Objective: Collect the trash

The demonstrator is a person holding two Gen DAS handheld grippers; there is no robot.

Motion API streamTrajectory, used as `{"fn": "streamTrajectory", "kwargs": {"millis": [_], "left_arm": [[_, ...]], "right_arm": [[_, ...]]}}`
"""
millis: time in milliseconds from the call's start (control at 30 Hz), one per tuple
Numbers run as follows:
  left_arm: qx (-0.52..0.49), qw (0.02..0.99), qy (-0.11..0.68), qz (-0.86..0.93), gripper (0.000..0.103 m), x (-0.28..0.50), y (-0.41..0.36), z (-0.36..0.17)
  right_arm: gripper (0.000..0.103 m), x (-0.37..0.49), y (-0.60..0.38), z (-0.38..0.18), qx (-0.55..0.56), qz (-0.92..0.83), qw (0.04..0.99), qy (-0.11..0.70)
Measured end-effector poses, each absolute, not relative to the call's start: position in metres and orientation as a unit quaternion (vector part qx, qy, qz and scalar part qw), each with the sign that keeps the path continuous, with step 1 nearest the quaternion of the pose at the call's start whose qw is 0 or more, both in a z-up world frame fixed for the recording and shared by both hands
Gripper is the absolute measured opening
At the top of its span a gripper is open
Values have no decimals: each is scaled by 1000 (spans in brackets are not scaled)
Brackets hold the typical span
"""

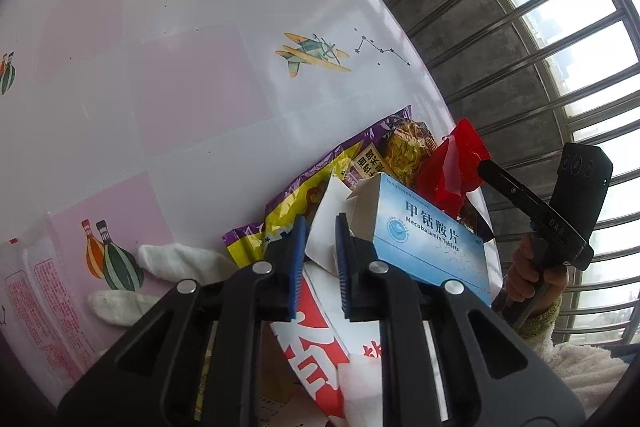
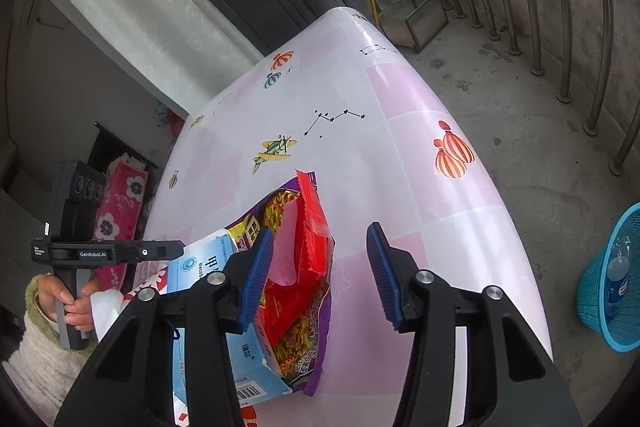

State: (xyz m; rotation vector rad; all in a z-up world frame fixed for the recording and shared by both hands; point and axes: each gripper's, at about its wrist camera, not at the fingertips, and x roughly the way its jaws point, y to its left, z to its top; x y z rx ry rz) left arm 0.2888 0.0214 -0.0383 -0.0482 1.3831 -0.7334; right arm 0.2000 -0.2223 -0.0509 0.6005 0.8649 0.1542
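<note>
A pile of trash lies on the pink-and-white table (image 1: 180, 99): a purple and yellow snack bag (image 1: 384, 151), a red wrapper (image 1: 452, 167), a blue medicine box (image 1: 432, 239) and white paper (image 1: 326, 227). My left gripper (image 1: 320, 259) is partly closed, its blue pads around the white paper beside the box; a firm grip cannot be told. My right gripper (image 2: 320, 271) is open, hovering over the red wrapper (image 2: 312, 227) and snack bag (image 2: 304, 343). The medicine box (image 2: 204, 263) lies left of it.
White cotton pads (image 1: 176, 259) and a clear printed packet (image 1: 36, 299) lie at the table's left. A blue mesh basket (image 2: 616, 279) holding a bottle stands on the concrete floor to the right. Metal railings (image 2: 560, 7) run beyond the table.
</note>
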Motion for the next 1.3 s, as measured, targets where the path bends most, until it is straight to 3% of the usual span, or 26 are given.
{"fn": "streamTrajectory", "kwargs": {"millis": [100,200,300,733,1300], "left_arm": [[-11,713,617,-333,1,286,22,-37],[-11,724,603,-336,0,284,29,-30],[-9,742,582,-333,0,281,33,-16],[-47,816,431,-382,0,241,37,100],[6,849,300,-436,0,157,-47,180]], "right_arm": [[30,200,-220,-51,282,73,863,412],[17,197,-218,-49,280,74,866,407],[13,193,-219,-44,280,75,870,398],[9,153,-234,19,296,61,897,322],[8,78,-278,53,313,-6,912,265]]}}
